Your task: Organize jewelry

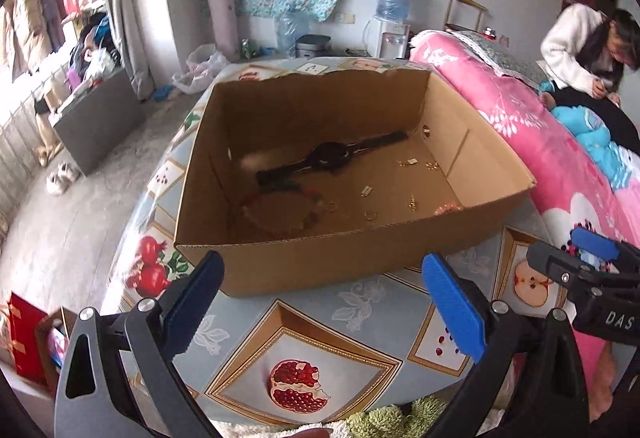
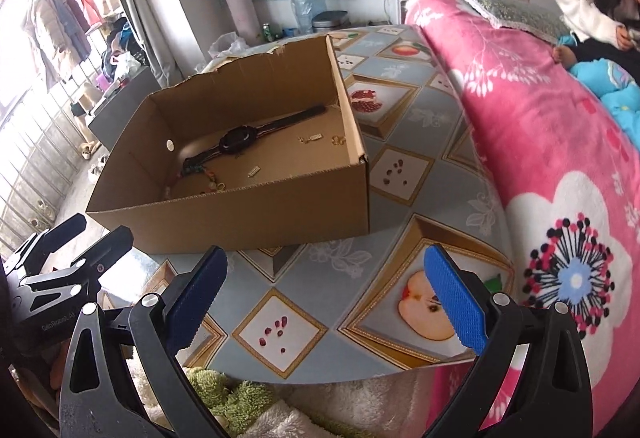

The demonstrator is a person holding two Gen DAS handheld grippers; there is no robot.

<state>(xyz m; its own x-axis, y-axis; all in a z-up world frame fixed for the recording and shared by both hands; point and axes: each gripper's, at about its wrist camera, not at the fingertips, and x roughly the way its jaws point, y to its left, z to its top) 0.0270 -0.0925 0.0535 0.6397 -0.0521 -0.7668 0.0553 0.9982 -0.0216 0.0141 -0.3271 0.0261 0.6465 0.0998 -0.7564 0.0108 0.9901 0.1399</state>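
While jaws gape | cardboard box (image 1: 320, 258) near edge just ahead

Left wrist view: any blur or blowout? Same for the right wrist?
Left wrist view: strong fisheye bending, dark corners; the window at far left is blown out; the beaded bracelet and black wristwatch in the open brown cardboard box look smeared, with a pale glare patch beside the strap. Right wrist view: same bending, window blown out, box contents sharper, blue-padded right gripper crisp.
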